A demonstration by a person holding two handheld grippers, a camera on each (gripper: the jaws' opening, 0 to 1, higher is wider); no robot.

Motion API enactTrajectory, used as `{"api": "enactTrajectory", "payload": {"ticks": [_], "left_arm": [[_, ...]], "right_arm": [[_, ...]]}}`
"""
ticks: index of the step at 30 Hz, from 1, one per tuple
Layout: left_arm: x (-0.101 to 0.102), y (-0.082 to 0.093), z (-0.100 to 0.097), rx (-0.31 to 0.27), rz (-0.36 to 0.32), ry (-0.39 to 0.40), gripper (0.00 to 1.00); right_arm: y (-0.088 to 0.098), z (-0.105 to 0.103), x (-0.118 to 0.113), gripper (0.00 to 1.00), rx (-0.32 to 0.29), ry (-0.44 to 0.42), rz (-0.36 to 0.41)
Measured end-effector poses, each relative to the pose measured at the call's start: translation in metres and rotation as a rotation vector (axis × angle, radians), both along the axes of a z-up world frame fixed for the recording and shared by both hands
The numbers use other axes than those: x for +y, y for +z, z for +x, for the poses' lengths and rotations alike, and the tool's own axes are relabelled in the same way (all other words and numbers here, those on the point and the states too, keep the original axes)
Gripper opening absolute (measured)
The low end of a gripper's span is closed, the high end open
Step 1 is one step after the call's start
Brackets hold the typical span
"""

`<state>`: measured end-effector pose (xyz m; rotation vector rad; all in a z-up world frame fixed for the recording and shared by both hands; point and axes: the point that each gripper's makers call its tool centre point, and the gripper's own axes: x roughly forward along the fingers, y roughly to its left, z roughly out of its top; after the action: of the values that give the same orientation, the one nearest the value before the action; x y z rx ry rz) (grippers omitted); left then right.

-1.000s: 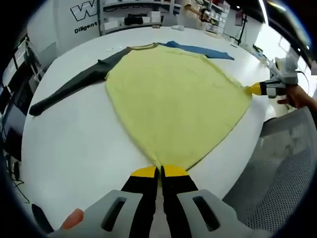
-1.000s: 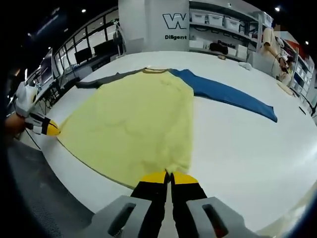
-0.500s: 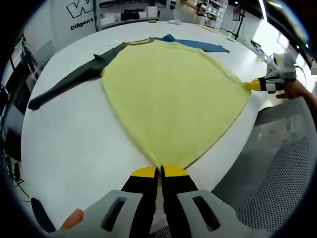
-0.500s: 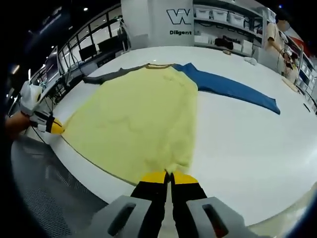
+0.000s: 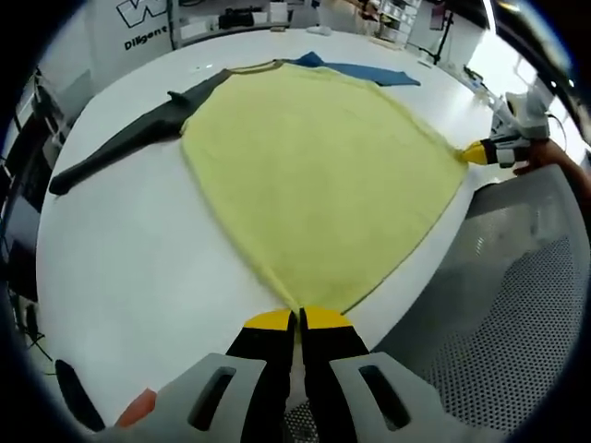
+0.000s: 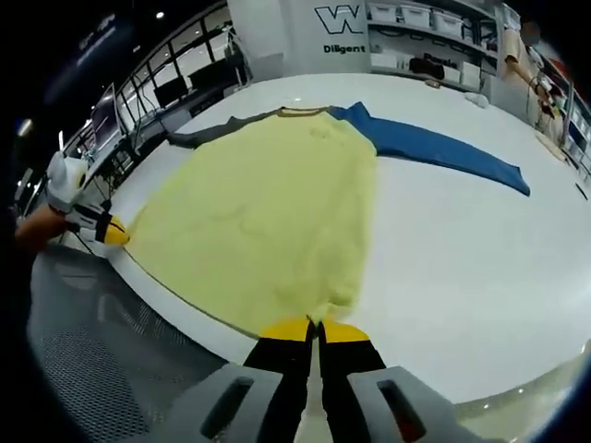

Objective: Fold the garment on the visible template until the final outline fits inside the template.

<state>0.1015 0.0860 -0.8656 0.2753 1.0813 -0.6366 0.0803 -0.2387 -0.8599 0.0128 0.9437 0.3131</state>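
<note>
Nearest in the left gripper view, the left tongs [image 5: 296,320] are pinched tight on one bottom corner of the shirt [image 5: 314,175]; in the right gripper view the right tongs [image 6: 315,328] are clamped the same way on the other bottom corner. The hem runs taut between them along the near edge of the table [image 5: 138,268], at the rim.

This looks like the opening of the fold — both hem corners gripped, the body not yet turned over. I judge the next move calls for lifting both corners together and carrying them away toward the collar, keeping the hem level so the fold lands square.

Farther out lie the sleeves: a grey sleeve [image 5: 115,148] and a blue sleeve [image 6: 443,152], both spread flat.

Count — one shirt, two sleeves, two tongs. No template outline can be made out on the table.
</note>
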Motion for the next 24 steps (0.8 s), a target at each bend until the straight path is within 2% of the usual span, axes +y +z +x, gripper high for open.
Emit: {"api": "enactTrajectory", "payload": {"ticks": [24], "left_arm": [[0.0011,-0.0009,-0.0049,0.005,-0.006,0.002,0.0]], "right_arm": [[-0.0044,-0.0075,-0.0002,0.02,0.042,0.018,-0.018]]}}
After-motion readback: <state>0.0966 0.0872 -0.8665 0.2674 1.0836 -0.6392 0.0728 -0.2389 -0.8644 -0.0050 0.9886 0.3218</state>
